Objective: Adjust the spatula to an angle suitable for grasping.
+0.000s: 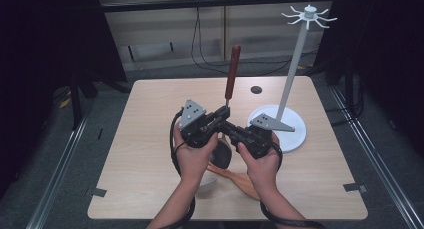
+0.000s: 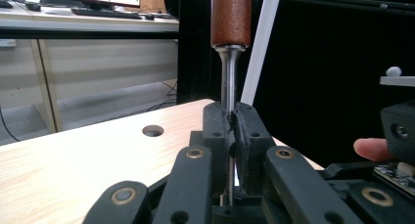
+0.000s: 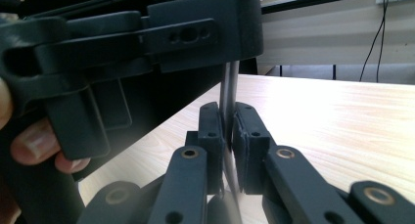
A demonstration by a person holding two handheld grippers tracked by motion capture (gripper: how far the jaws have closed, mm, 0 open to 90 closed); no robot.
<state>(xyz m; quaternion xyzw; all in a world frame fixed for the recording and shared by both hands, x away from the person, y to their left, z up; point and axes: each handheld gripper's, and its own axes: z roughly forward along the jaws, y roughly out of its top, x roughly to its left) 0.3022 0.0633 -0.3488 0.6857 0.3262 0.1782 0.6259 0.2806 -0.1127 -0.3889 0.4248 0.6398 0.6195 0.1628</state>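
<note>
Wood and steel: a ladle (image 1: 231, 84) stands nearly upright above the middle of the table (image 1: 150, 139), brown wooden handle on top, thin steel shaft below.
Left gripper (image 1: 217, 120): closed on the shaft just under the wooden handle; in the left gripper view the pads clamp the steel rod (image 2: 228, 87).
Right gripper (image 1: 234, 131): closed on the same shaft lower down, jaws pinching it in the right gripper view (image 3: 228, 116).
Stand (image 1: 295, 74): white, with hooks at the top (image 1: 309, 16), on a round base near the right edge of the table.
Other tools: a wooden spatula (image 1: 240, 181) and a pale, rounded thing (image 1: 207, 183) lie by the near edge, under the hands.
Risk, slip: the shaft is thin and smooth, so it may twist or slide between the pads if either grip eases.
Risk, clash: both grippers sit close together on one rod; a pull in different directions could bend it or knock the jaws together.
Risk, hang: the stand looks light and may tip if the ladle strikes it.
Hidden: the ladle's bowl is a dark shape behind the hands, hard to make out.
Unclear: any hanging hole in the handle's tip cannot be seen.
</note>
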